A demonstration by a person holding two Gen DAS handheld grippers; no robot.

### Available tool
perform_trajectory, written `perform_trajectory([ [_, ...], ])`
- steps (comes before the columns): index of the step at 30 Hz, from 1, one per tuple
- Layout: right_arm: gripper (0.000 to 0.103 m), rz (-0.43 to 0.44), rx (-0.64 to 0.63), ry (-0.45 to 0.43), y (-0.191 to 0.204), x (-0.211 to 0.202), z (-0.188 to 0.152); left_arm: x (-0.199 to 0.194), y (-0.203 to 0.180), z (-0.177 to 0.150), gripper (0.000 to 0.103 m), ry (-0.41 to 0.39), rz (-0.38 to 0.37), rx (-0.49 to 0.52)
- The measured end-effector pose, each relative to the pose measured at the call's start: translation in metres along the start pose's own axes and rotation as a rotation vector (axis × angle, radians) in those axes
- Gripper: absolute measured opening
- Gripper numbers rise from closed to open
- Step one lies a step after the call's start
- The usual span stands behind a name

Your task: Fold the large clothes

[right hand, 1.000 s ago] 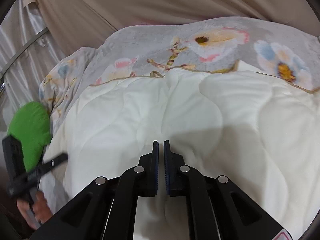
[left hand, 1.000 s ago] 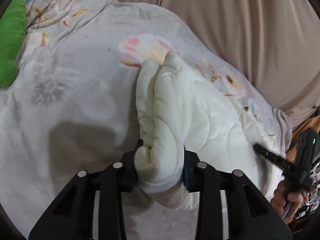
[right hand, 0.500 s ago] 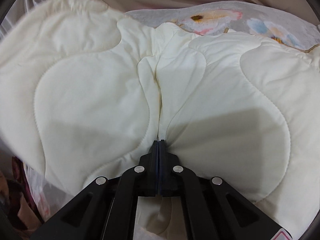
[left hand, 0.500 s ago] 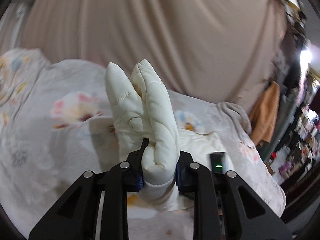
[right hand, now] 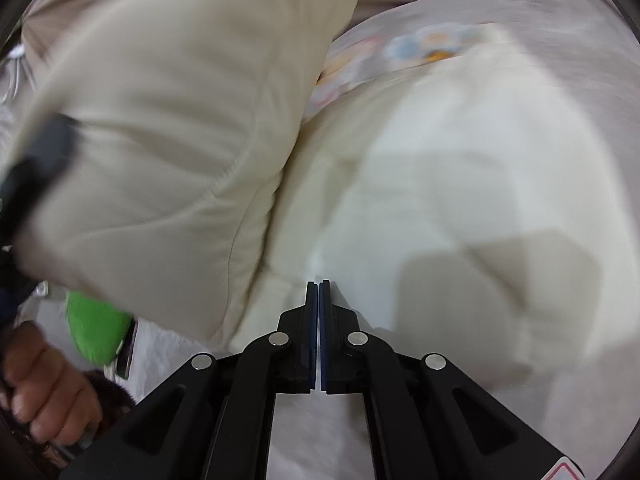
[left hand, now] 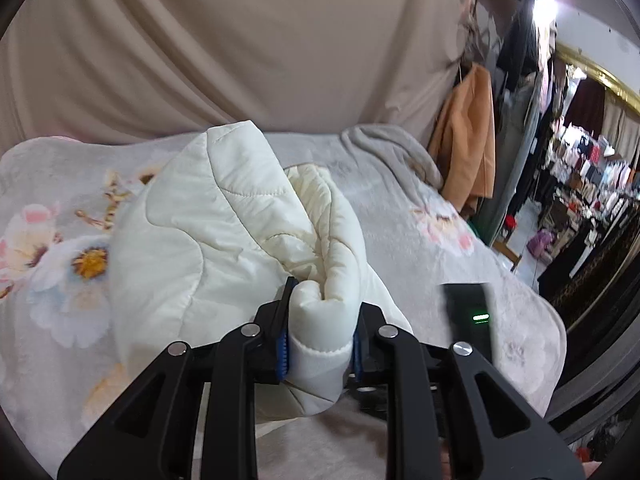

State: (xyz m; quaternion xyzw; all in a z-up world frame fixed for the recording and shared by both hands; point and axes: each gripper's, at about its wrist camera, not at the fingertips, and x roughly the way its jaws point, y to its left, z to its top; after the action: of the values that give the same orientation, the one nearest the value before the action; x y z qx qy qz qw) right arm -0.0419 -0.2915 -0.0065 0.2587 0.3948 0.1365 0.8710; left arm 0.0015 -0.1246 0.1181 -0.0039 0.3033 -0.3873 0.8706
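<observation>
A cream quilted padded jacket [left hand: 208, 240] lies on a grey floral blanket [left hand: 432, 240] over a bed. My left gripper [left hand: 320, 320] is shut on a thick bunched sleeve end of the jacket [left hand: 324, 304] and holds it above the jacket's body. In the right wrist view the jacket [right hand: 440, 184] fills the frame, with a folded-over part [right hand: 160, 120] raised at the left. My right gripper [right hand: 319, 300] is shut, its jaws pressed together on a thin edge of the jacket.
A beige curtain [left hand: 240, 48] hangs behind the bed. An orange garment [left hand: 468, 136] hangs at the right, with a cluttered room beyond. A green cushion [right hand: 96, 328] lies at lower left in the right wrist view. The other gripper's body [left hand: 468, 312] shows at right.
My left gripper swung right with the sleeve, carrying it over the jacket body. My right gripper closed on the jacket's edge and the view shifted, with the folded part now looming at left.
</observation>
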Motion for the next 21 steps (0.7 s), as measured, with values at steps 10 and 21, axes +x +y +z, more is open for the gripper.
perform_trajectory([
  [10, 0.012, -0.128, 0.092, -0.145, -0.056, -0.083, -0.021, 0.090, -0.033, -0.031, 0.021, 0.147, 0.039, 0.055],
  [21, 0.060, -0.067, 0.030, -0.243, -0.034, -0.117, 0.012, 0.065, -0.044, -0.042, 0.054, 0.092, 0.004, 0.100],
])
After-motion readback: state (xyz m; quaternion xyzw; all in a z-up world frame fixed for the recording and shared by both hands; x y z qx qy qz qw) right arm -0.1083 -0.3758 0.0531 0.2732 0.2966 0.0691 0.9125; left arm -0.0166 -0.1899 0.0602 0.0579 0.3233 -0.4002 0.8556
